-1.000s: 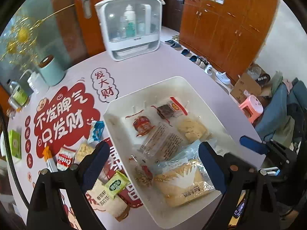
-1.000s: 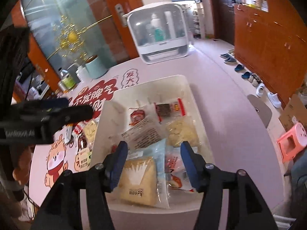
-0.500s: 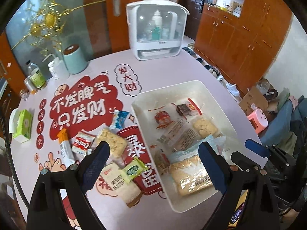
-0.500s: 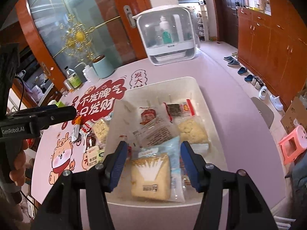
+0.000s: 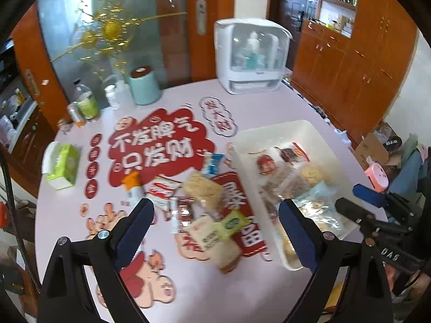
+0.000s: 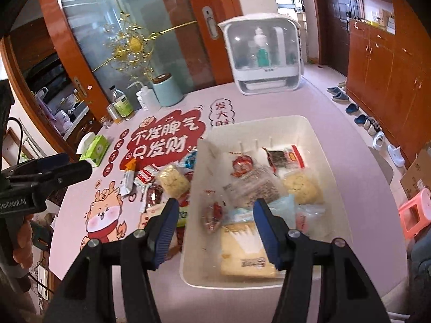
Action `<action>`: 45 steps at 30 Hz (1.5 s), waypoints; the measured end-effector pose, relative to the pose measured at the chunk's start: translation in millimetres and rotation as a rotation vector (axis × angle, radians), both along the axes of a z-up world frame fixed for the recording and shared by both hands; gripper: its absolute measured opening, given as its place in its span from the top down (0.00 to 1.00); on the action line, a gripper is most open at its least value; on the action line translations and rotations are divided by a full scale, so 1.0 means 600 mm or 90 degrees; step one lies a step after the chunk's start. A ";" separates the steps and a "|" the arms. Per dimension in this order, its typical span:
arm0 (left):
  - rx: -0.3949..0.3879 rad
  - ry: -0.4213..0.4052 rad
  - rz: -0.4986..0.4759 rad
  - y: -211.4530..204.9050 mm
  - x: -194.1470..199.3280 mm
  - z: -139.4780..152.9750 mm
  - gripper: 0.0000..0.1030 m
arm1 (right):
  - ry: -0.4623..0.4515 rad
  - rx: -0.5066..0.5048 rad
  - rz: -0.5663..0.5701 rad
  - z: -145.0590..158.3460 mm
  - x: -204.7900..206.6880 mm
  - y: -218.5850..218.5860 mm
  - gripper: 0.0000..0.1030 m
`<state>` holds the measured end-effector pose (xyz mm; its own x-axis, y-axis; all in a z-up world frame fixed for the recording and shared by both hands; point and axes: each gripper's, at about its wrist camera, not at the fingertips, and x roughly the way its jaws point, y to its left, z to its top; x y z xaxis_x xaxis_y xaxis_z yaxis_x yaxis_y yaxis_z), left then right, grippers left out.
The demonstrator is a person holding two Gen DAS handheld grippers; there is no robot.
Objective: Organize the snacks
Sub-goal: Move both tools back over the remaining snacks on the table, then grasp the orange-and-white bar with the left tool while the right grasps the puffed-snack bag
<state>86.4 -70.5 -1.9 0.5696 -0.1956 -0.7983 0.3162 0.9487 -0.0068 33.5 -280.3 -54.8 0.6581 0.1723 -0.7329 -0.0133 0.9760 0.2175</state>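
A white bin (image 6: 256,121) on the round pink table holds several wrapped snacks, with a large bread packet (image 6: 242,250) at its near end. My right gripper (image 6: 216,223) hangs open above the bin's near left corner, nothing between its fingers. Left of the bin (image 5: 269,129) lies a pile of loose snacks: a cracker packet (image 5: 204,188), a green packet (image 5: 234,222), a beige bread packet (image 5: 215,242) and a red-white packet (image 5: 161,188). My left gripper (image 5: 215,228) is wide open above this pile and holds nothing. Each gripper shows in the other's view: right gripper (image 5: 355,199), left gripper (image 6: 72,165).
A white lidded cabinet (image 5: 250,59) stands at the table's far side. A teal canister (image 5: 144,86) and bottles (image 5: 86,102) stand at the far left, a green tissue box (image 5: 64,167) at the left edge. A pink stool (image 6: 414,215) and shoes are on the floor to the right.
My left gripper has swung left and risen, from over the bin to over the loose snacks. The right gripper has drawn back and up a little. Both jaws kept their width.
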 end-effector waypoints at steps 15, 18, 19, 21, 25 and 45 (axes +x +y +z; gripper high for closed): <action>0.002 -0.027 0.087 0.253 0.050 0.029 0.09 | -0.033 -0.036 0.016 0.062 0.064 0.138 0.44; -0.002 -0.017 0.093 0.281 0.082 0.012 0.09 | -0.027 -0.042 0.023 0.056 0.094 0.155 0.44; -0.004 -0.011 0.093 0.290 0.096 0.004 0.09 | -0.026 -0.044 0.028 0.052 0.105 0.161 0.44; -0.009 0.002 0.093 0.301 0.123 -0.015 0.10 | -0.018 -0.052 0.040 0.043 0.126 0.170 0.44; -0.018 0.036 0.094 0.304 0.175 -0.064 0.09 | 0.008 -0.044 0.080 0.007 0.176 0.189 0.44; 0.029 0.226 0.114 0.243 0.333 -0.364 0.17 | 0.278 -0.129 0.209 -0.271 0.352 0.259 0.44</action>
